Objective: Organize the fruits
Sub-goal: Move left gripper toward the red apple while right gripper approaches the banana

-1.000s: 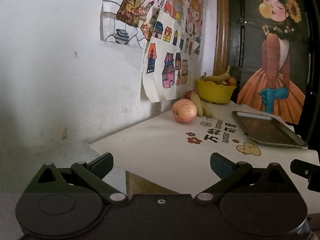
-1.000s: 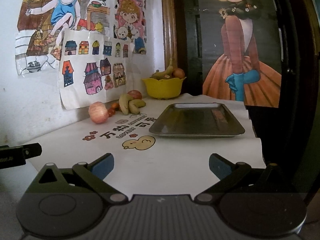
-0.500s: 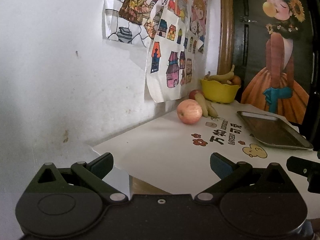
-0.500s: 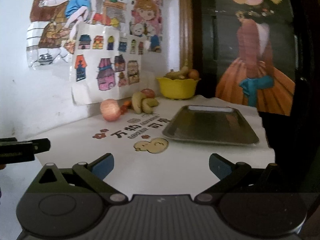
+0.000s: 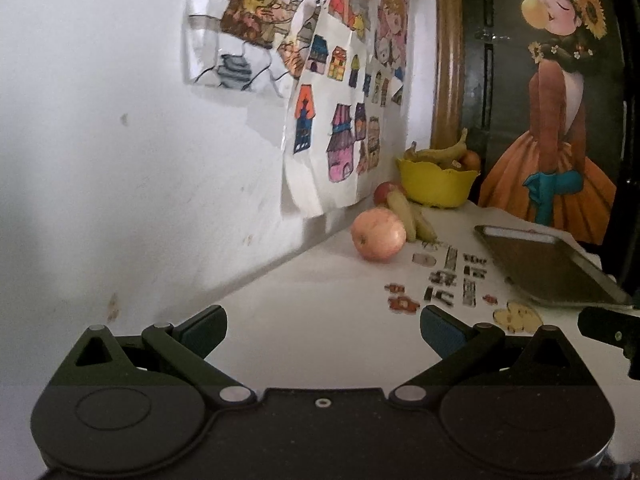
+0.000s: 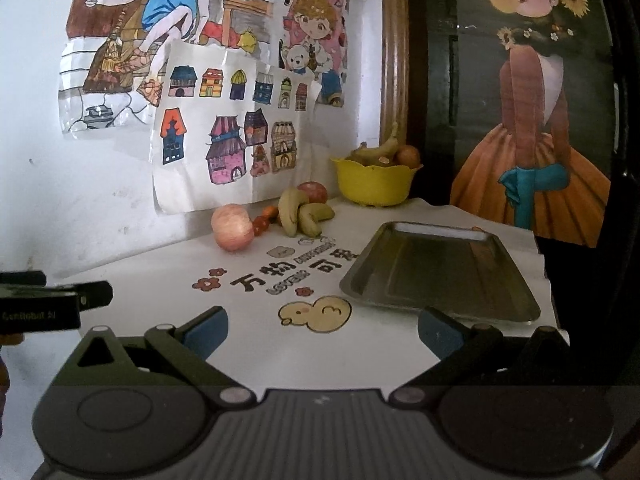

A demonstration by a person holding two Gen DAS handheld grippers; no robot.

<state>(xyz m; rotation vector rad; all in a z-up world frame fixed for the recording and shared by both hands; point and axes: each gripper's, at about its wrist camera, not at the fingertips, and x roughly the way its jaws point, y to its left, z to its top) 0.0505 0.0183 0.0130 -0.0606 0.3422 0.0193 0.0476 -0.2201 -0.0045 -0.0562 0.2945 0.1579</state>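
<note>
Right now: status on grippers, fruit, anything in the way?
Left gripper open, empty. Right gripper open, empty. Apple and bananas on table by wall; tray empty. Nothing in the way.

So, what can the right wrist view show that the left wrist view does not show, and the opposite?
Only the right wrist view shows the small orange-red fruits between the apple and the bananas, and the whole inside of the metal tray, which holds nothing. Only the left wrist view shows the long bare stretch of wall on its left side. Both show the pink apple, the bananas, a red apple behind them, the yellow bowl with fruit, and open, empty jaws on the left gripper and right gripper.
</note>
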